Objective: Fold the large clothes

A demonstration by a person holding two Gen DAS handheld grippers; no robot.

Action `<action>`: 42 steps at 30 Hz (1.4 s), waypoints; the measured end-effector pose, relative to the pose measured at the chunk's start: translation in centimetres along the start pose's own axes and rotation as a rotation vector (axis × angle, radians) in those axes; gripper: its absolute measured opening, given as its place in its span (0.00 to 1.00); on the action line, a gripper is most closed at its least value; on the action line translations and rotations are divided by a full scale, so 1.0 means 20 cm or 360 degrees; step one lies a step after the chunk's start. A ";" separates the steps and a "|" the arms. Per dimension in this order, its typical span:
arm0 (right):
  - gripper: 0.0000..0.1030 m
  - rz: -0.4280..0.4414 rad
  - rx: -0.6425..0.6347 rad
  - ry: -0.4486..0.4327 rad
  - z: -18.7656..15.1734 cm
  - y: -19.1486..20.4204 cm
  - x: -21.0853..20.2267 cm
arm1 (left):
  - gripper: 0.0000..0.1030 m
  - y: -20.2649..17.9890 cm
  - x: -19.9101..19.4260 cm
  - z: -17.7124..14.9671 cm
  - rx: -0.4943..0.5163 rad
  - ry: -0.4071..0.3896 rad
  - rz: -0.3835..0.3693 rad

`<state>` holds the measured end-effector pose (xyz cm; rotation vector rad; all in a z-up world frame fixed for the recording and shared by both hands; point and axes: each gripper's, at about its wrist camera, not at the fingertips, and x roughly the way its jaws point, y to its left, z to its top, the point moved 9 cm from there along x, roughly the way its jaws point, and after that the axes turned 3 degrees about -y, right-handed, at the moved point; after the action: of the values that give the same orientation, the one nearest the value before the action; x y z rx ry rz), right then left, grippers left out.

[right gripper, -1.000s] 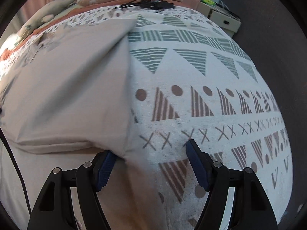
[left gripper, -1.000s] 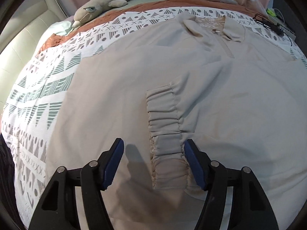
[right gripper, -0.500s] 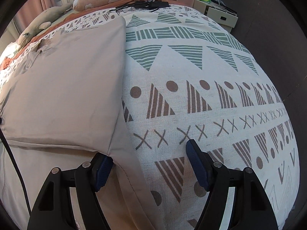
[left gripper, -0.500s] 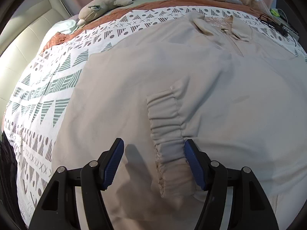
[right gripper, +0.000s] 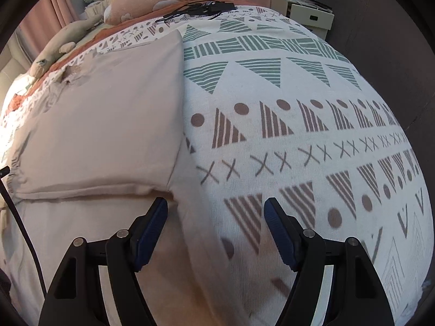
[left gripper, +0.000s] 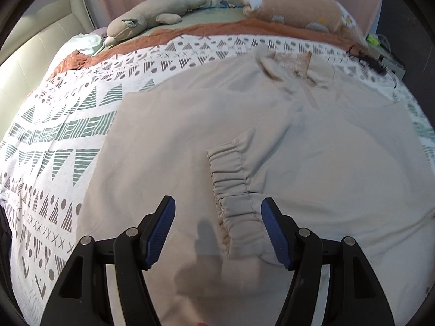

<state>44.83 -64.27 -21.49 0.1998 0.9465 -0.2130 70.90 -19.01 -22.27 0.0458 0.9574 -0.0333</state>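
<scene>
Beige jacket (left gripper: 272, 141) spread flat on bed, collar (left gripper: 288, 73) at far end toward pillows, front facing up. One sleeve folded in across chest; its gathered elastic cuff (left gripper: 233, 198) lying mid-garment, running toward the camera. In right wrist view same jacket (right gripper: 103, 125) seen from its side: folded sleeve panel forming a flat rectangle w/ straight edge along the bedspread, corner of that fold just ahead of the left blue pad. Lower body of garment continuing underneath toward the near edge.

Left claw (left gripper: 217, 222) spread, hovering over the cloth, nothing pinched; cuff end showing in the gap nearer the right-hand pad, no pad pressing it. Shadow of claw on fabric between the fingers.

Right claw (right gripper: 214, 217) also spread, nothing pinched; straddling the jacket's side edge, w/ beige cloth under one finger and bedspread under the other. Contact w/ cloth: cannot tell.

Bedspread (right gripper: 299, 135) white w/ green and brown triangles, dots, crosses; rust-orange band at far end. Grey plush toy (left gripper: 152, 16) and peach pillow (left gripper: 296, 5) beyond collar. Black cables (right gripper: 201, 8) on far corner of bed; cream box (right gripper: 307, 11) beside bed. Black cord (right gripper: 24, 233) at left edge of right wrist view.
</scene>
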 end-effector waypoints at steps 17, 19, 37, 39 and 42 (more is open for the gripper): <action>0.70 0.0194 0.0090 -0.0219 -0.33 -0.12 -0.74 | 0.80 0.14 -0.88 -0.17 -0.0157 -0.0274 -0.0211; 0.70 0.0187 0.0126 -0.0243 -0.36 -0.15 -0.82 | 0.80 0.17 -0.99 -0.20 -0.0170 -0.0312 -0.0226; 0.70 0.0223 0.0061 -0.0472 -0.81 -0.17 -1.17 | 1.00 0.52 -1.76 -0.65 -0.0251 -0.0630 -0.0283; 0.70 0.0233 0.0043 -0.0476 -0.85 -0.17 -1.16 | 1.00 0.57 -1.80 -0.71 -0.0283 -0.0645 -0.0286; 0.70 0.0286 0.0062 -0.0464 -0.90 -0.16 -1.16 | 1.00 0.65 -1.79 -0.81 -0.0294 -0.0594 -0.0266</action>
<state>16.74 -60.46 -13.05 0.2805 0.6311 -0.0911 37.84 -4.96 -2.01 -0.2052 0.5856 -0.1039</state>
